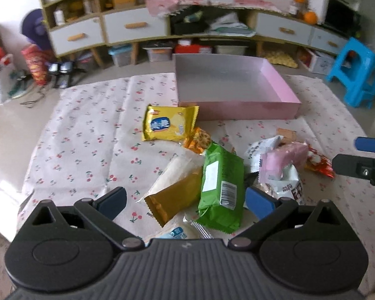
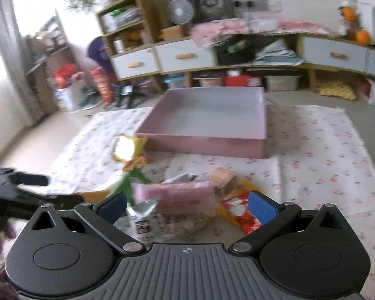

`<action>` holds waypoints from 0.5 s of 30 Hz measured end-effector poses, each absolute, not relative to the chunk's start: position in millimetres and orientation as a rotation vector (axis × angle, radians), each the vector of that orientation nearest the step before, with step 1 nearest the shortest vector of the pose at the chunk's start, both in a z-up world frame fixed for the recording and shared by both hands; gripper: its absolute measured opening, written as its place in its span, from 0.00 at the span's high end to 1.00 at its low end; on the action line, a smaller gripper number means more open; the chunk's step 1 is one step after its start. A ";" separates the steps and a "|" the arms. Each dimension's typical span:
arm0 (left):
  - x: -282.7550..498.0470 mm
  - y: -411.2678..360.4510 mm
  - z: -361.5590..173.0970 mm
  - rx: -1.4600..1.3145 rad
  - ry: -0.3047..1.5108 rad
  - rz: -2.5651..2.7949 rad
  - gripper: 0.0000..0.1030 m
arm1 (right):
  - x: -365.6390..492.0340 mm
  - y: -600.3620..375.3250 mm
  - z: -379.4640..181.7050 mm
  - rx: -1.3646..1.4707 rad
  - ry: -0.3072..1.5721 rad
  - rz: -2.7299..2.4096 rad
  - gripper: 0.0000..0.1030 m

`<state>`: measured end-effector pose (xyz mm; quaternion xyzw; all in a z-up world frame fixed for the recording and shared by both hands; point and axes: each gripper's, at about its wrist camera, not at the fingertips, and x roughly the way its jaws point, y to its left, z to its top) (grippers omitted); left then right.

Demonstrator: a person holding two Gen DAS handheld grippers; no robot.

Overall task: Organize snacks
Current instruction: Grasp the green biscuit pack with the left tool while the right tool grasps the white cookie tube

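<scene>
- Pink box (image 1: 237, 111) sits beyond your snack pile, on the cherry-print cloth (image 1: 87, 130).
- Your left tool (image 1: 185, 201) gapes wide over the green packet (image 1: 221, 187).
- Your right tool (image 2: 187, 206) gapes wide over the pink packet (image 2: 173, 196).

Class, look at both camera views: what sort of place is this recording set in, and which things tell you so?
Most likely a lived-in home living room. A long wooden sideboard with white drawers lines the wall, a blue plastic step stool stands on the tiled floor, and snack packets lie on a cherry-print cloth beside a shallow pink cardboard box.

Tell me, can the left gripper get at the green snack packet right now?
Probably yes. The left gripper is open, and the green packet lies on top of the pile right between its fingers, with nothing covering it.
</scene>
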<state>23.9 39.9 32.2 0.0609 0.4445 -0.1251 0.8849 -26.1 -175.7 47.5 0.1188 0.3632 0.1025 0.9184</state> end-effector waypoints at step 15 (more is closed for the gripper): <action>33.2 60.5 -7.0 0.425 0.876 -0.382 0.31 | -40.6 -136.6 12.9 0.058 0.888 0.312 0.00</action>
